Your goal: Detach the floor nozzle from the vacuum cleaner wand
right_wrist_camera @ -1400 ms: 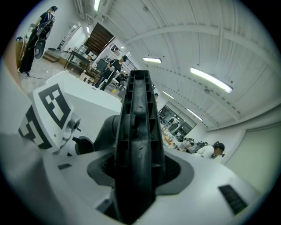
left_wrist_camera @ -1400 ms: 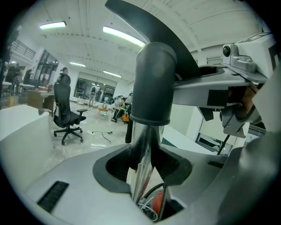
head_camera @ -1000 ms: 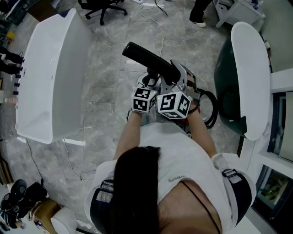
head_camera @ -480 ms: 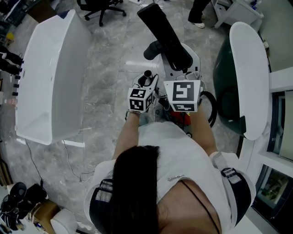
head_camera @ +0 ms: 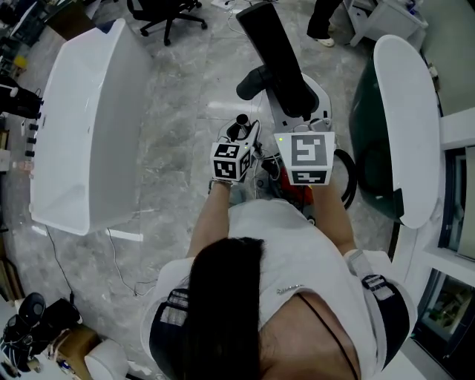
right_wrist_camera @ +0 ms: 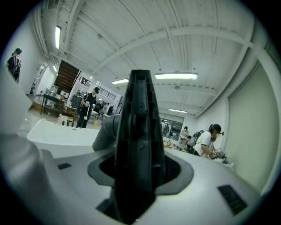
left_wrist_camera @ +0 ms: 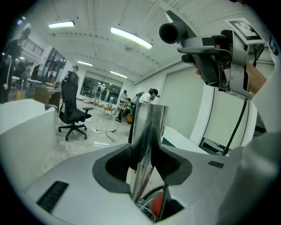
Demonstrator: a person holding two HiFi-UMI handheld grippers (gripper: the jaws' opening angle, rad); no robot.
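Watching from beside the person, I see the floor nozzle [head_camera: 276, 56] held up at chest height, its grey neck [head_camera: 252, 80] already apart from the open top of the wand [head_camera: 240, 125], so I judge the joint has come free. The right gripper [right_wrist_camera: 139, 176] is clamped across the nozzle's black body near one end, and the rest of the body stretches away from the jaws. The left gripper [left_wrist_camera: 147, 165] pinches the shiny metal wand just below its mouth.

The nozzle looks like rigid, fairly light plastic, but it is long, so gripped at the end it will want to swing; a hold nearer the neck would steady it. The wand is stiff, smooth tube and probably slippery under the pads.

Below the grippers sit the red vacuum body [head_camera: 297, 194] and a looped black hose [head_camera: 346, 178] that could snag. White tables [head_camera: 89, 126] flank both sides, with an office chair [head_camera: 163, 11] and a loose cable [head_camera: 249, 30] on the floor ahead.
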